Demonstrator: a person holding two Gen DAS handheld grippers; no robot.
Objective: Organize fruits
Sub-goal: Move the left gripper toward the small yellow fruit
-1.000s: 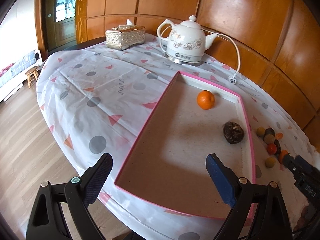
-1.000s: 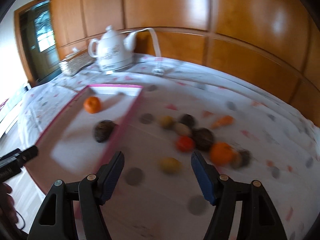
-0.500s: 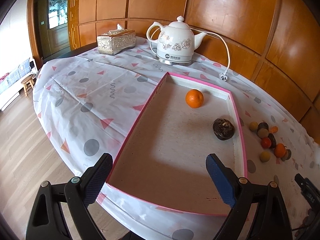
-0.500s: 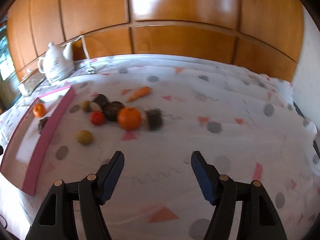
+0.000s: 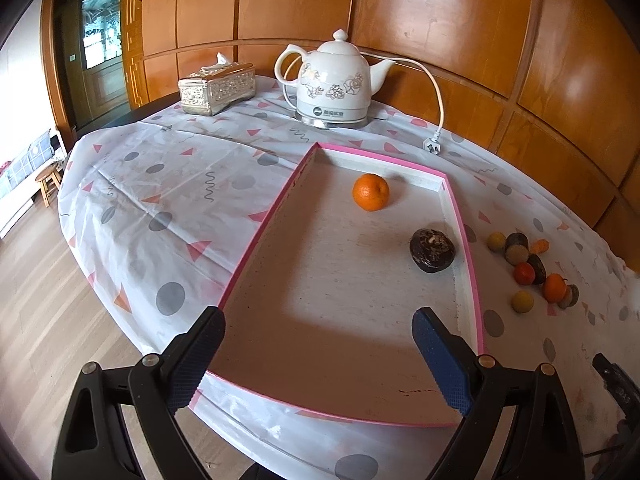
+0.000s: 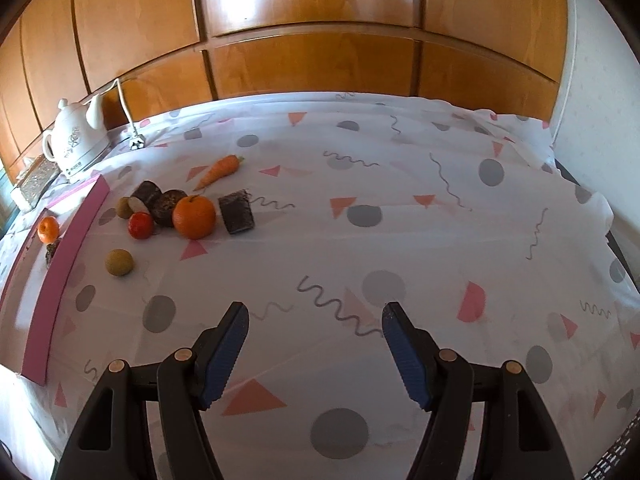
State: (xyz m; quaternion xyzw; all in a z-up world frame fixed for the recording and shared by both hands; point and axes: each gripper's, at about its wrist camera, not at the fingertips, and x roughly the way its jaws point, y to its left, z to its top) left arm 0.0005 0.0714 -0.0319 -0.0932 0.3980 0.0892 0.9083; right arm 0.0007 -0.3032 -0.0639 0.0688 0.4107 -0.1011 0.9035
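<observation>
Pink-rimmed shallow cardboard tray fills the left wrist view, holding a round orange at twelve o'clock and a dark wrinkled fruit at two; the left gripper gapes wide, empty. Only the right wrist view shows an orange carrot clearly, with loose fruits at ten o'clock on the patterned white tablecloth; the right gripper stands open over bare cloth

We're in a home dining rm: round table w/ patterned tablecloth, white electric kettle, ornate tissue box, wood-panelled wall, wooden door, small stool.
</observation>
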